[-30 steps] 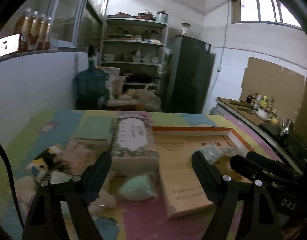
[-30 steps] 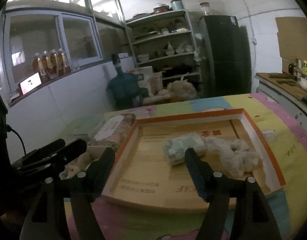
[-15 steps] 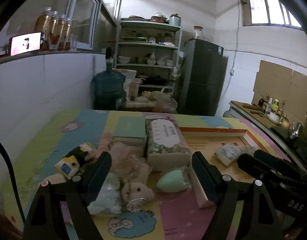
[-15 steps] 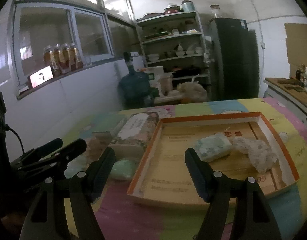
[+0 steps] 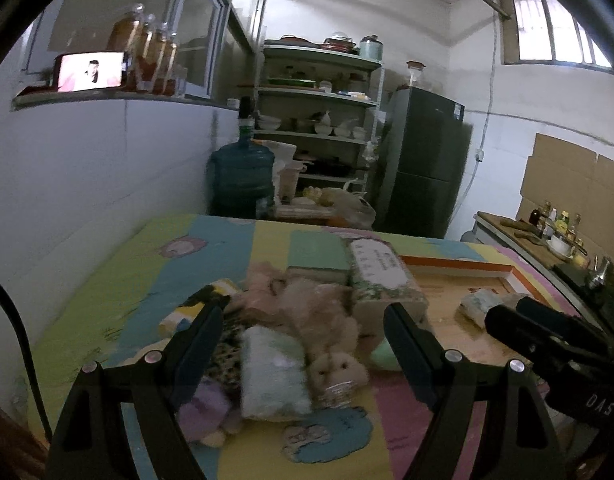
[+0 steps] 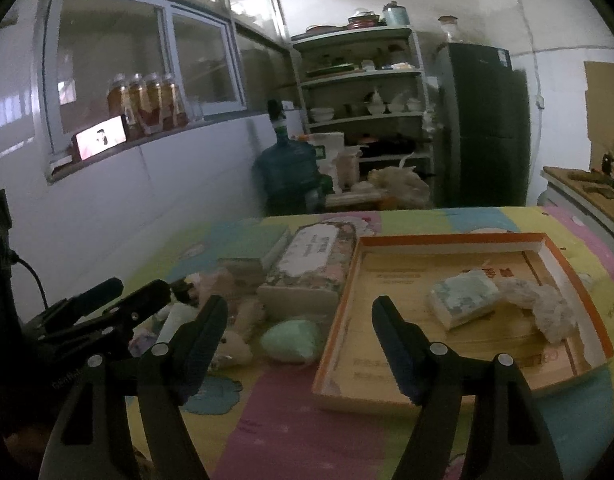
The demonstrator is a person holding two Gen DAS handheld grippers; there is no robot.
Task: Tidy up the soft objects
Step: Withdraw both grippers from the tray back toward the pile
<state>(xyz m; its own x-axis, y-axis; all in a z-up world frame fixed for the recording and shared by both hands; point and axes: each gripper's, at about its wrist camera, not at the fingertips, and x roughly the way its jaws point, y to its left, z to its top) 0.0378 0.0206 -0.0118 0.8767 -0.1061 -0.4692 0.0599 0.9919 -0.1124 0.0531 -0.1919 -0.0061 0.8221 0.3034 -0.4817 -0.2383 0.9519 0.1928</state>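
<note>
Left wrist view: left gripper (image 5: pixel 301 334) spread wide and empty, hovering above the heap of soft toys. Pale green folded cloth (image 5: pixel 273 376) directly below the gap, small beige plush animal (image 5: pixel 339 368) touching its right edge, lilac plush (image 5: pixel 205 410) to its left under the near finger. Floral tissue box (image 5: pixel 381 284) behind the heap, orange-rimmed tray (image 5: pixel 459 270) just right of that box. Best lowered straight onto one item only, probably the cloth, pinched across its middle so that neighbours stay put.

Right wrist view: right gripper (image 6: pixel 299 328) also wide, nothing between the jaws. Mint-green soft lump (image 6: pixel 293 338) just left of the tray (image 6: pixel 447 240); wrapped tissue pack (image 6: pixel 463 300) and white fluffy wad (image 6: pixel 547 310) already inside the tray. Better kept clear of the left gripper (image 6: pixel 119 300) during the pick.
</note>
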